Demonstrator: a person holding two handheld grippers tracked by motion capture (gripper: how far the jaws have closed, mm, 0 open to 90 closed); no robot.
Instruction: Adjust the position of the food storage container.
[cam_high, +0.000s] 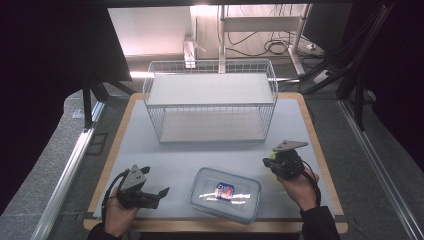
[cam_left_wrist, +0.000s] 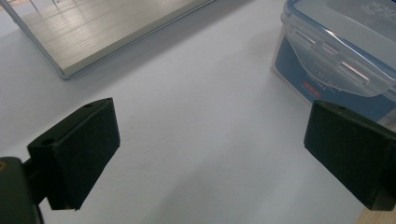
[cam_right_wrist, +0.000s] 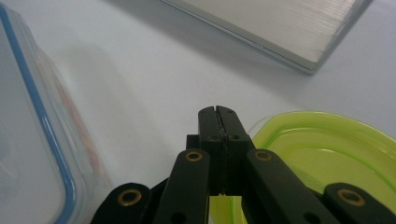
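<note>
We see a white table mat (cam_high: 175, 165) bearing, at its far middle, a two-tier wire rack (cam_high: 210, 100) with pale shelf boards. Near the front edge, between the two hands, lies a clear rectangular food container (cam_high: 226, 194) with a blue-sealed, clip-on lid; its long axis runs left to right, slightly skewed, and a small printed packet shows through the lid. In the left gripper view the container's clipped short side (cam_left_wrist: 336, 60) stands just to the right of the spread pads.

We note the left gripper (cam_high: 155, 196) resting near the left front corner, its jaws spread wide and pointing right toward the container, with nothing between them. The right gripper (cam_high: 270, 162) sits right of the container and slightly farther back, its jaws pressed together on empty air; in the right gripper view (cam_right_wrist: 218, 116) they pass over a yellow-green translucent lid (cam_right_wrist: 327, 154) lying on the mat, whether touching it we cannot tell.

We judge that the container lies between the tools, about equally near to each; the left gripper, already open and aimed along the container's long axis, seems better placed to take its left short end.
</note>
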